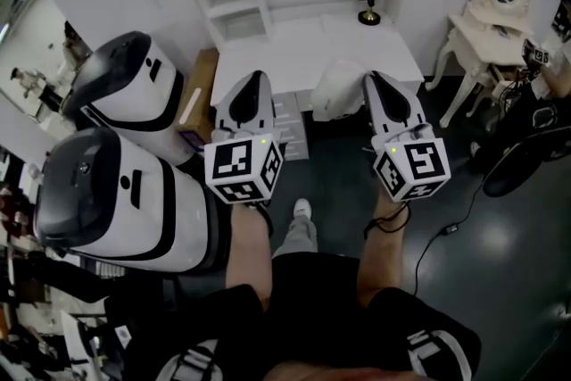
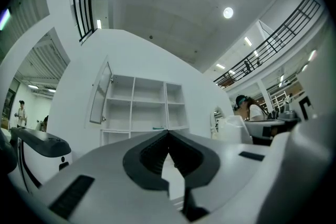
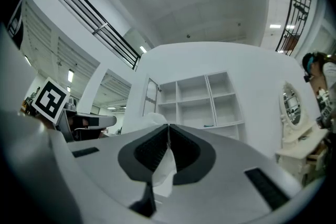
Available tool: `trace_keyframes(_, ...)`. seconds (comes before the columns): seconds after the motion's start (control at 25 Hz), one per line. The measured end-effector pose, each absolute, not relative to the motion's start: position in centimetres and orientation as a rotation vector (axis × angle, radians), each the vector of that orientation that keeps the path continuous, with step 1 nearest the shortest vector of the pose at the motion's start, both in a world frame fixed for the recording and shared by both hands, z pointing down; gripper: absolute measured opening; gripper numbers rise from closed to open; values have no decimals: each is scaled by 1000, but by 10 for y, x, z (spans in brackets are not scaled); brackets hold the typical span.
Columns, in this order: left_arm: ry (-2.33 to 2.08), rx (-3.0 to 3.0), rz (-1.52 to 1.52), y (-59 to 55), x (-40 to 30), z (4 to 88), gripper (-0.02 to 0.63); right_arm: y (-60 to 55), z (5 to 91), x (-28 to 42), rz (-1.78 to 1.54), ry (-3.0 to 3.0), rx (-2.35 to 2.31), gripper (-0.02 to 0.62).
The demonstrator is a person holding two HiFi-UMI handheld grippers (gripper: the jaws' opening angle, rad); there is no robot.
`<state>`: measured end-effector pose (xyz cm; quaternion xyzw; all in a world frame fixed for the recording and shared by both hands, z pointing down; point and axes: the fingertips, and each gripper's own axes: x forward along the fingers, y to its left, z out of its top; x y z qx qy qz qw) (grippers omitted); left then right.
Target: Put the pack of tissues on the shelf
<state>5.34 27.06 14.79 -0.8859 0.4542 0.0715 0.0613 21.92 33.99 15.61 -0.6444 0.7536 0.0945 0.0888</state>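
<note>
While facing the white shelf (image 3: 202, 102), gripped the pack of tissues (image 3: 164, 165) by its edge in the right tool (image 3: 168, 127); held the left tool (image 2: 168, 134) closed and empty.

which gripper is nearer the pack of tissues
Right. The right gripper is shut on the pack of tissues, pinching its edge; the left gripper, shut and empty, sits apart to the pack's left.
</note>
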Motion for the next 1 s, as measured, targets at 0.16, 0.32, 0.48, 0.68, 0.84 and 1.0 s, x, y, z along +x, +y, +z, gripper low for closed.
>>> trace_keyframes(0.16,1330,-2700,207,263,67,154,10,331,160,226,283,2233,-1941,25)
trace_keyframes(0.32,1329,-2702,207,256,69,155,10,324,159,231,274,2223,-1932,25)
trace_keyframes(0.48,1359,-2698,205,241,62,159,9,301,164,219,268,2279,-1909,25)
trace_keyframes(0.68,1434,-2679,199,213,41,164,10,278,162,210,297,2314,-1905,25)
trace_keyframes(0.84,1469,-2688,218,189,33,169,10,255,167,209,273,2332,-1907,25)
trace_keyframes(1.0,1451,-2715,212,167,42,176,9,234,166,201,300,2360,-1903,25)
